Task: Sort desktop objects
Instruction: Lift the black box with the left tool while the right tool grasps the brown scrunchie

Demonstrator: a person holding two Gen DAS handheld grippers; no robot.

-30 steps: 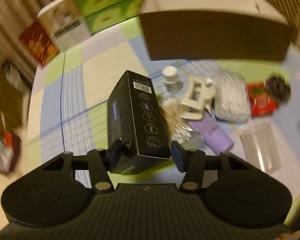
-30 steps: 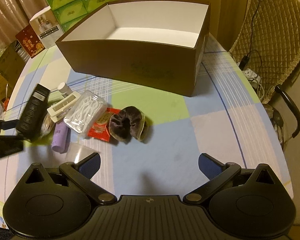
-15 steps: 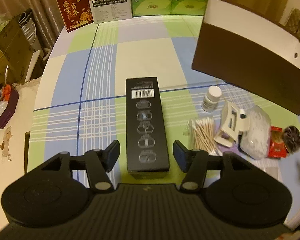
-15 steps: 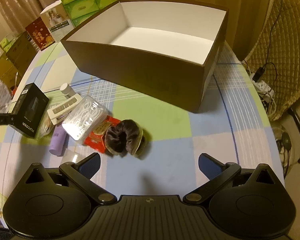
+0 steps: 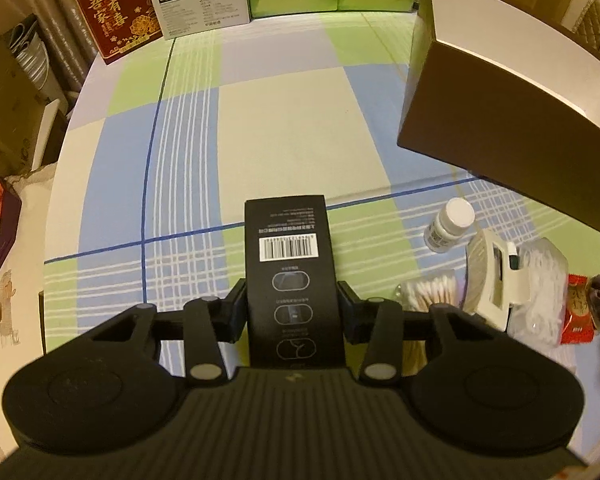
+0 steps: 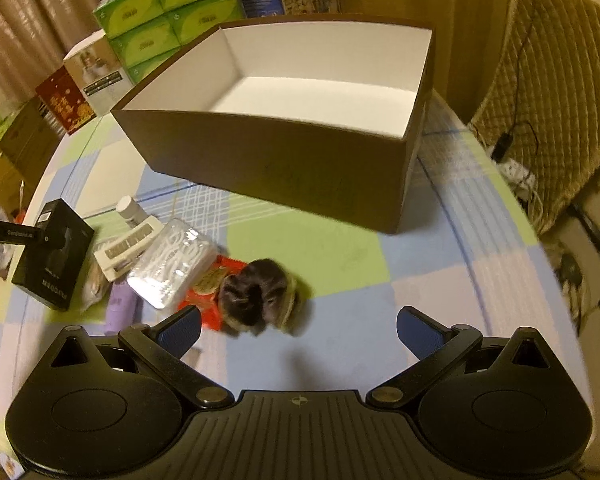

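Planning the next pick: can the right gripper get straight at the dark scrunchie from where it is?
Probably yes. The right gripper is open and empty, the dark scrunchie lies just ahead of its fingers with bare tablecloth between; only the red packet touches its left side.

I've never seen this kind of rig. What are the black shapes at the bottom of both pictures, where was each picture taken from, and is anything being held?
No robot here: a person carries a two-finger gripper in each hand, with a camera on each looking along its fingers. In the left wrist view, the left gripper is closing on a black carton with a barcode, which sits between its fingers. In the right wrist view, the right gripper is open and empty. On the checked tablecloth lie a brown box with white inside, a dark scrunchie, cotton swabs and a small white bottle.
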